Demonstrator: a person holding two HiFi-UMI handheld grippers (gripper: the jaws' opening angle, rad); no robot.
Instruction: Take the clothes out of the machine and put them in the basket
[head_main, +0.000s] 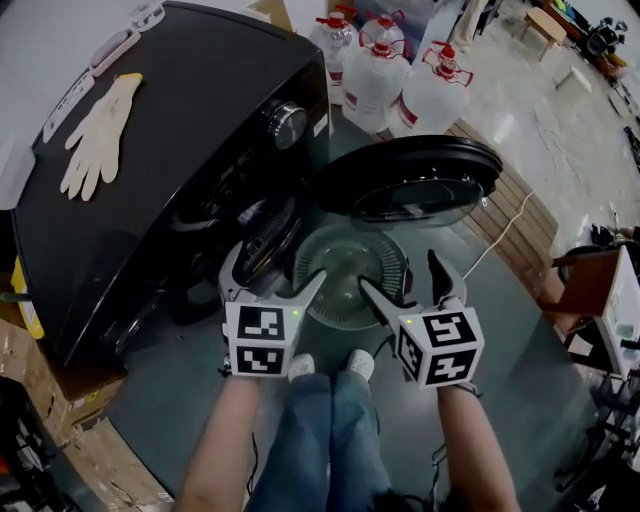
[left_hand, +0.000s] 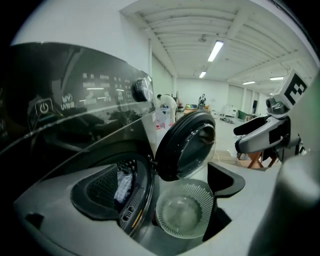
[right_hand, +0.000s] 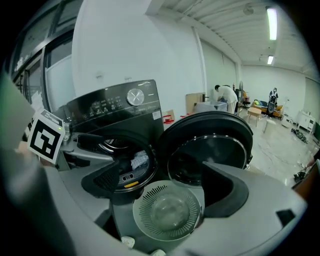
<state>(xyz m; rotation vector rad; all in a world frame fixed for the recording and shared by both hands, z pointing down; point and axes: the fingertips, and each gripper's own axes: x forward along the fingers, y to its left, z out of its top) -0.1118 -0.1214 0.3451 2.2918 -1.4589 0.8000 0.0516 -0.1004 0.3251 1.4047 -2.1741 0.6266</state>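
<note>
Clothes (right_hand: 140, 161) bunched inside washing machine (head_main: 150, 200), basket (head_main: 385, 262) empty below. Reach left gripper (head_main: 275, 272), jaws spread, deep inside and pinch a thick fold; right gripper (head_main: 400, 272) likewise spread, empty.

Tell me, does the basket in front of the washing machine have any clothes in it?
No, the basket shows only its bare slotted wall and bottom, while the clothes sit inside the machine.

Power symbol (left_hand: 44, 106) on the machine's panel (left_hand: 95, 95); lettering illegible
</note>
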